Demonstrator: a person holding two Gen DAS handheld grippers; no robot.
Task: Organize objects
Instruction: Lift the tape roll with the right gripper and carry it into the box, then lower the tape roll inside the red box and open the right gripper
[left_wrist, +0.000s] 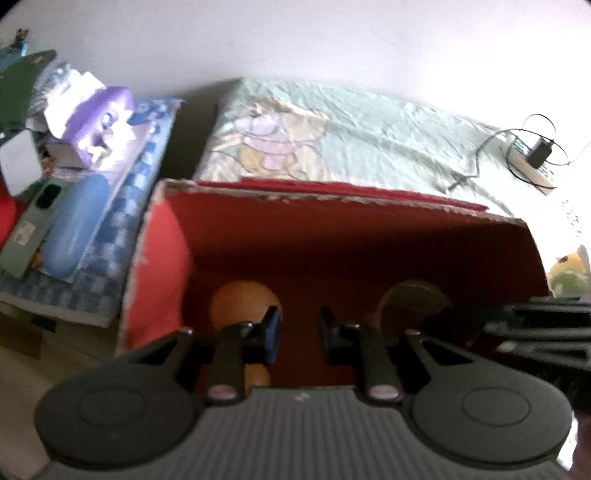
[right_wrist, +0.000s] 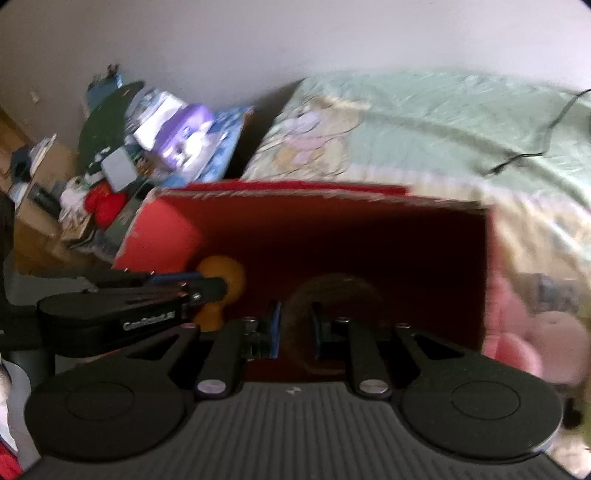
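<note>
Jaws narrow on both down-tilted grippers: left gripper (left_wrist: 299, 332) empty, right gripper (right_wrist: 295, 328) astride ring (right_wrist: 332, 281), grip unclear.

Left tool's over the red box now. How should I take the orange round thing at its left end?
Grip the orange round thing across its widest rounded part, coming down through the open top with the left tool. The red box has its left wall close beside it, so a sideways approach looks blocked. Its full shape is partly hidden.
</note>
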